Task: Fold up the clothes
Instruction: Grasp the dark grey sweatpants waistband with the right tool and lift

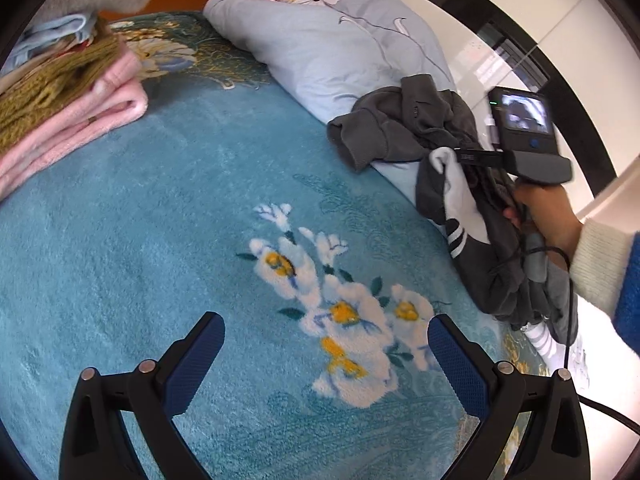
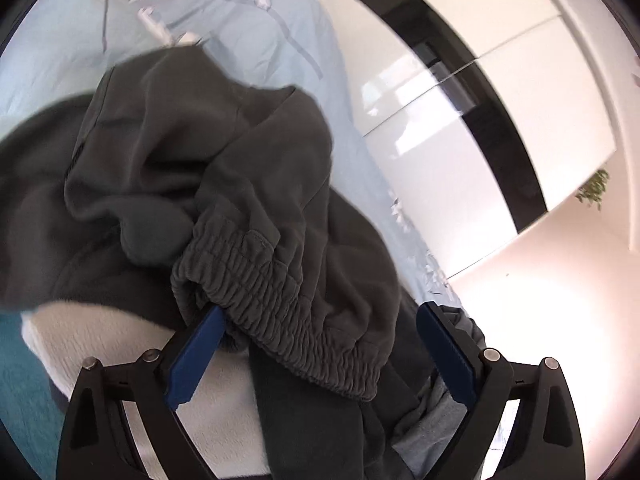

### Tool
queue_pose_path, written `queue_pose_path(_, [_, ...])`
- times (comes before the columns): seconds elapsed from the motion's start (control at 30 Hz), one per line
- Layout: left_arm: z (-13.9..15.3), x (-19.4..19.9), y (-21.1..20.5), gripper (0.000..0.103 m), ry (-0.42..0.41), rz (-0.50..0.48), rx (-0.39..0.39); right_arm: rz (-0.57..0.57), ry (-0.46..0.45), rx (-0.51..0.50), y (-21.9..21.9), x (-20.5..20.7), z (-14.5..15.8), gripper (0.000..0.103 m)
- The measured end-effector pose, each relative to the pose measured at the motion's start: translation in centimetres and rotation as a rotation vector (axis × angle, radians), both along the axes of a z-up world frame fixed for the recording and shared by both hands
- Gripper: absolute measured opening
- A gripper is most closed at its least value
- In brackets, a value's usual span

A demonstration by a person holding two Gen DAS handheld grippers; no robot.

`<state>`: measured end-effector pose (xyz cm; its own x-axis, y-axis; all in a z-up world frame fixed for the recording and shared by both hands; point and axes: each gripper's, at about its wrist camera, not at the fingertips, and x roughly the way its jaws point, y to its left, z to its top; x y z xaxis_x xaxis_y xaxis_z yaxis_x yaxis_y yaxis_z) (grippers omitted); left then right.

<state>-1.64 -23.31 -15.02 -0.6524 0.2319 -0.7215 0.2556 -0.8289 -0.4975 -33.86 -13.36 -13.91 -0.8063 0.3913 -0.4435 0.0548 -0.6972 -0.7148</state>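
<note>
A heap of dark grey clothes (image 1: 404,124) lies at the right edge of the bed, partly on a pale blue quilt (image 1: 320,40). In the right wrist view the heap is grey sweatpants (image 2: 224,168) with an elastic waistband (image 2: 288,320) lying between the fingers. My right gripper (image 2: 320,320) is open, its jaws wide around the waistband. A white fleece garment (image 2: 120,332) lies under the grey one. My left gripper (image 1: 326,332) is open and empty above the teal floral blanket (image 1: 160,208).
A stack of folded clothes, pink (image 1: 80,120) below and olive knit (image 1: 48,84) on top, sits at the far left. The right hand-held gripper with its screen (image 1: 520,116) shows at the bed's right edge. White glossy cabinets (image 2: 500,100) stand beyond.
</note>
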Motion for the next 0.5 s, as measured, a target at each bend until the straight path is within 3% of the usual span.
queue_pose_path(0.13, [-0.3,-0.3,0.2,0.103,-0.011,-0.022,-0.024,0.024,-0.048,0.022,-1.4,-0.5,-0.7,0.093])
queue_pose_path(0.27, [-0.7,-0.6,-0.1,0.103,-0.007,-0.027,0.017,-0.084,0.000,-0.040,0.0,-2.6,1.7,0.093])
queue_pose_path(0.37, [-1.0,-0.7,-0.5,0.103,-0.008,-0.013,0.036,-0.107,-0.154,-0.043,-0.3,-4.7,1.4,0.094])
queue_pose_path(0.47, [-1.4,-0.7,-1.0,0.103,-0.013,0.008,0.069,-0.113,-0.172,-0.019,-0.7,-5.1,1.4,0.094])
queue_pose_path(0.5, [-1.5,-0.7,-1.2,0.103,-0.012,0.015,0.083,-0.142,-0.195,-0.054,-0.2,-5.3,1.4,0.094])
